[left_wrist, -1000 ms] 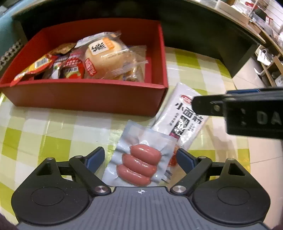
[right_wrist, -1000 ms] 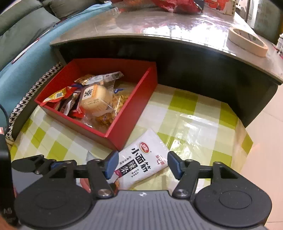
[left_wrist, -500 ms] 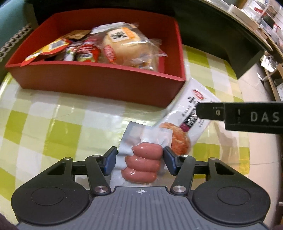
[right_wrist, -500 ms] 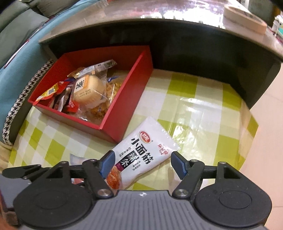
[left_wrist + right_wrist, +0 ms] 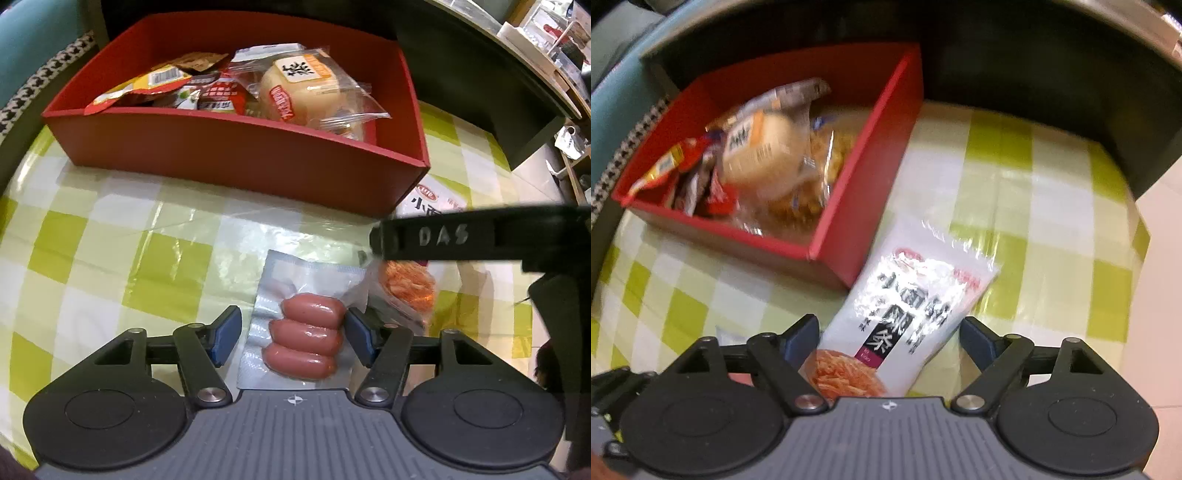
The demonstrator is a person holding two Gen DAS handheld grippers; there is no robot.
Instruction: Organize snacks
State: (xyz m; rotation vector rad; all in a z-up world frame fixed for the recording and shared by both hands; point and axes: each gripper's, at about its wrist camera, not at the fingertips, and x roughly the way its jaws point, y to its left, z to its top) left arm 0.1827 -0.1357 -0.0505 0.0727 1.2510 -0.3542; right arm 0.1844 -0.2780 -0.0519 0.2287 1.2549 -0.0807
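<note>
Since 0.5 s ago, left gripper (image 5: 291, 334) jaws have widened off the clear vacuum pack of 3 pink sausages (image 5: 304, 341); the pack lies between them at lower centre, its right edge touching the right pad, left pad apart. Right gripper (image 5: 888, 338) jaws stand wide, straddling the white glossy noodle-snack pouch (image 5: 905, 310), left pad touching it. Red rectangular cardboard box (image 5: 236, 155) of wrapped snacks sits upper left on the green-checked tablecloth (image 5: 110, 266).

The counter (image 5: 110, 229) is covered by a glossy green-and-white checked cloth (image 5: 1052, 206). A dark curved ledge (image 5: 1034, 55) rises behind it. A teal sofa (image 5: 33, 40) with houndstooth trim (image 5: 44, 74) stands to the left. Pale floor tiles (image 5: 1160, 302) lie to the right.
</note>
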